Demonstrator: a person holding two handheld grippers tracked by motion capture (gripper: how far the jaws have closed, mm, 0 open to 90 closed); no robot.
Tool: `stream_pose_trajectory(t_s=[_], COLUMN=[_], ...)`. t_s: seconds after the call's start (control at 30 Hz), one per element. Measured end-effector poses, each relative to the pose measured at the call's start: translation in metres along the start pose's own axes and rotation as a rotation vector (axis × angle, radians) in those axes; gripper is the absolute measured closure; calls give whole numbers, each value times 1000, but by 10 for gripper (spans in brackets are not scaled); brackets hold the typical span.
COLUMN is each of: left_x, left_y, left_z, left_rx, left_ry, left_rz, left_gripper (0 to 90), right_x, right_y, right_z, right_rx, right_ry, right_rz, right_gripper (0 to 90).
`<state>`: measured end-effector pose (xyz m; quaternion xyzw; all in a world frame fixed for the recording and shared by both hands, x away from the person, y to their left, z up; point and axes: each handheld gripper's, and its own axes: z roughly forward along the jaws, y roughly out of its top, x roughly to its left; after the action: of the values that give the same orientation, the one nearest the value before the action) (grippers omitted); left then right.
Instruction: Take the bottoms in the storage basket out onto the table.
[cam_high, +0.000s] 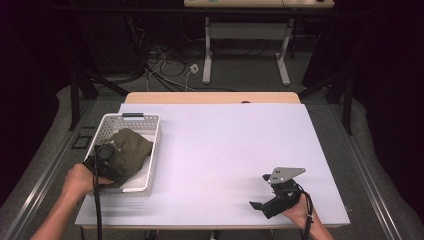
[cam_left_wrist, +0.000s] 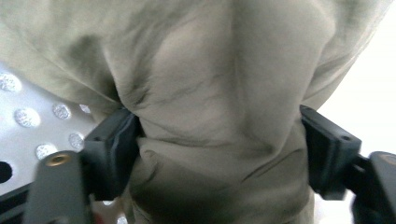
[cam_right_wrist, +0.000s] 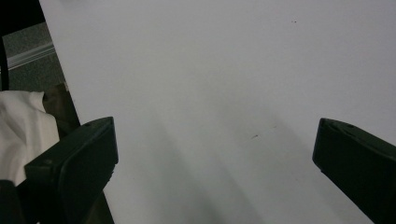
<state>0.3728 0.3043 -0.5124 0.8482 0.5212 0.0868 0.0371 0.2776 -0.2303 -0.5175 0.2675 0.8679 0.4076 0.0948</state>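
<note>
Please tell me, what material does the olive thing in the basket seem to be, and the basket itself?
The olive cloth looks like soft woven fabric, matte: it creases and bunches between the left gripper jaws. The white basket seems to be moulded plastic with a slight sheen, its walls and floor pierced by regular holes; painted metal cannot be excluded.

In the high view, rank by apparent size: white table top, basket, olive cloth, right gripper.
1. white table top
2. basket
3. olive cloth
4. right gripper, though nearer the camera, so only roughly comparable with the cloth.
</note>
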Motion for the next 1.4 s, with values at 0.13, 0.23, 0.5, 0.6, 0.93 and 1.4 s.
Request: stream_pose_trajectory(t_s=[0.13, 0.23, 0.5, 0.6, 0.93, 1.4], left_x=[2, 3, 6, 8, 13, 20], left_y=[0, -1, -2, -4, -8, -10], left_z=[-1, -1, -4, -6, -12, -28], left_rx=[-4, -12, -36, -62, -145, -246], left_ry=[8, 5, 1, -2, -32, -75], left_rz=[13, 17, 32, 41, 63, 72], left_gripper=[344, 431, 608, 648, 708, 730], right_x=[0, 0, 0, 0, -1, -2], right_y=[0, 0, 0, 0, 0, -1], right_z=[-1, 0, 0, 0, 0, -1], right_rx=[9, 3, 2, 12, 10, 12], right_ry=[-1, 0, -5, -5, -9, -8], right_rz=[-3, -1, -2, -3, 2, 3], right_gripper=[0, 0, 0, 0, 0, 0])
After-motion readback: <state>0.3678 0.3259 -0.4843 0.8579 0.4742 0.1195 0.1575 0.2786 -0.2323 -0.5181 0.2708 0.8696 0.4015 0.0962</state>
